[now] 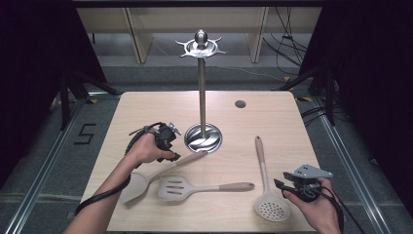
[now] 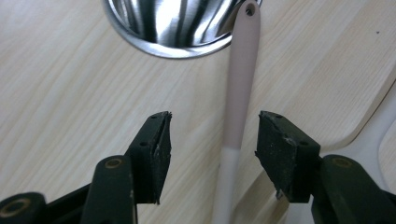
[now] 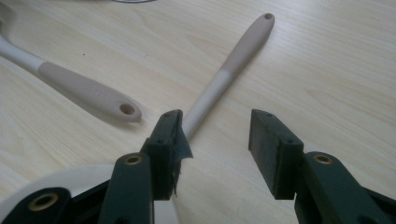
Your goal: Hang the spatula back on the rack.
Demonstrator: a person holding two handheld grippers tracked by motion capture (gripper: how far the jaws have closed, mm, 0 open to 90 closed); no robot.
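Note:
A steel stand (image 1: 201,87) with hooks at its top rises from a round base (image 1: 203,138) on the wooden table (image 1: 272,122). Three pale utensils lie in front of it: a spatula (image 1: 146,178), a slotted turner (image 1: 195,187) and a skimmer (image 1: 265,180). My left gripper (image 1: 174,155) hovers over the spatula's handle. In the left gripper view it (image 2: 212,135) is open, the handle (image 2: 240,84) lies between the jaws, and the pads stay clear of it. My right gripper (image 1: 283,181) is open (image 3: 215,130) above the skimmer's handle (image 3: 233,56), just past its head.
The spatula's handle tip touches the rim of the stand's base (image 2: 173,23). The turner's handle (image 3: 84,91) lies left of the right gripper. A small dark round hole (image 1: 240,104) marks the table's far side. Dark curtains and cables surround the table.

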